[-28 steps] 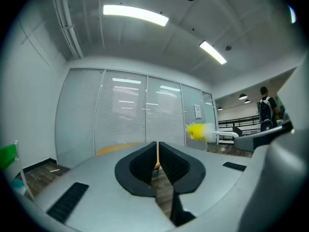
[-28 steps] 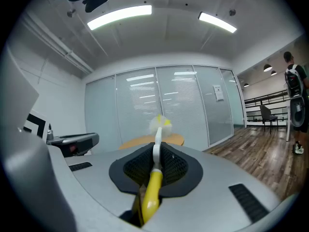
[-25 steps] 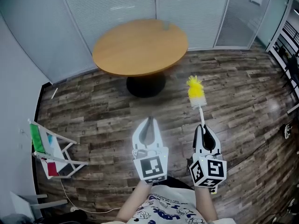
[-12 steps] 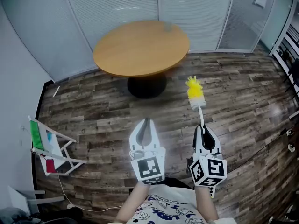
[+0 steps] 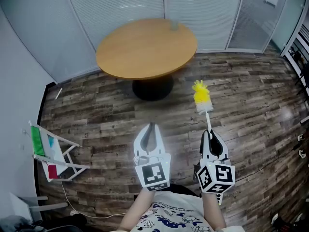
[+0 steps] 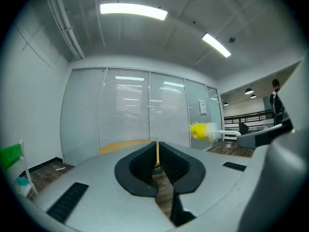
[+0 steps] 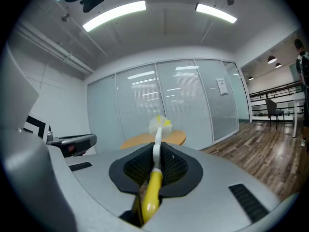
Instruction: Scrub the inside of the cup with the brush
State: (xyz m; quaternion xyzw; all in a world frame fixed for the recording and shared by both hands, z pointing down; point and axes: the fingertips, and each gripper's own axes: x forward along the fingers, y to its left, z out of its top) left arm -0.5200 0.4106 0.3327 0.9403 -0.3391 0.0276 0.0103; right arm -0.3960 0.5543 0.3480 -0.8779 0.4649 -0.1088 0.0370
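Observation:
The round wooden table (image 5: 145,47) stands ahead on the wood floor, with a small clear cup (image 5: 173,26) near its far edge. My right gripper (image 5: 210,134) is shut on the brush (image 5: 202,96). Its yellow handle (image 7: 152,192) lies between the jaws, and the white stem leads forward to the yellow and white bristle head (image 7: 160,124). My left gripper (image 5: 153,126) is held level beside it, shut with nothing in it (image 6: 157,146). In the left gripper view the brush head (image 6: 199,129) shows to the right. Both grippers hover over the floor, well short of the table.
Glass partitions with blinds (image 5: 120,4) curve behind the table, which has a black pedestal base (image 5: 152,88). A small white rack with green and red cloth (image 5: 48,153) stands on the floor at the left, with a thin cable (image 5: 72,207) near it.
Both grippers keep the same pose and the brush stays in the right one. The room shifts only slightly in the head view.

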